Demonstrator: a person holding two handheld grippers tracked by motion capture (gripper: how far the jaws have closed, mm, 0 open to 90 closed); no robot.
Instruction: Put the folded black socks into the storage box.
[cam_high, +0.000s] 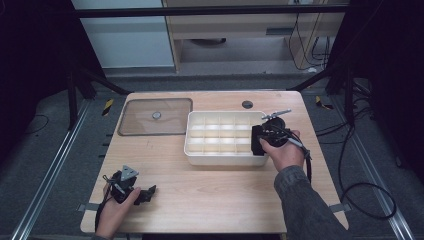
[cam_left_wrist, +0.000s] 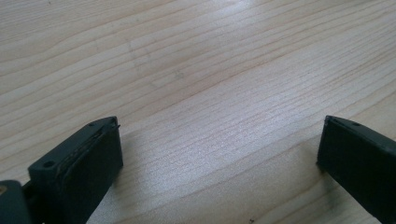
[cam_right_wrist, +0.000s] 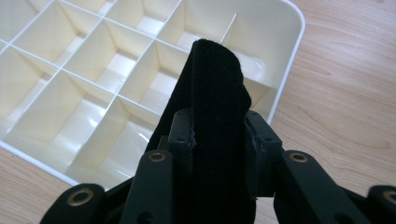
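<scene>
right gripper view: the right gripper (cam_right_wrist: 217, 135) is clamped on one folded piece of black fabric (cam_right_wrist: 215, 93), jaws partly closed with the pads pressing its two sides. the fabric stands upright between them, its rounded top over the near right corner of the white plastic divided tray (cam_right_wrist: 290, 60). high view places this gripper (cam_high: 261, 139) at the right end of the tray (cam_high: 220, 159), with the fabric (cam_high: 257, 140) just above or touching the end compartments; contact with the tray cannot be told.

status, as a judgement:
- done: fabric picked up and carried to the tray.
- left: lower it into one compartment, release, pull the gripper clear.
- every compartment that shows is empty, so no item is stowed yet.

left gripper (cam_left_wrist: 219, 154): jaws wide apart, nothing between them. it rests low over the bare light wooden table (cam_left_wrist: 196, 60); high view puts it (cam_high: 145, 194) at the near left corner, well apart from the tray.

count:
- grippers: two.
- black fabric pieces: one.
- divided trays: one, three rows of compartments, about five per row.
- clear flat lid (cam_high: 156, 117) with a small round knob (cam_high: 156, 115): one, lying left of the tray.
- dark round disc (cam_high: 247, 104) set in the table behind the tray: one.
</scene>
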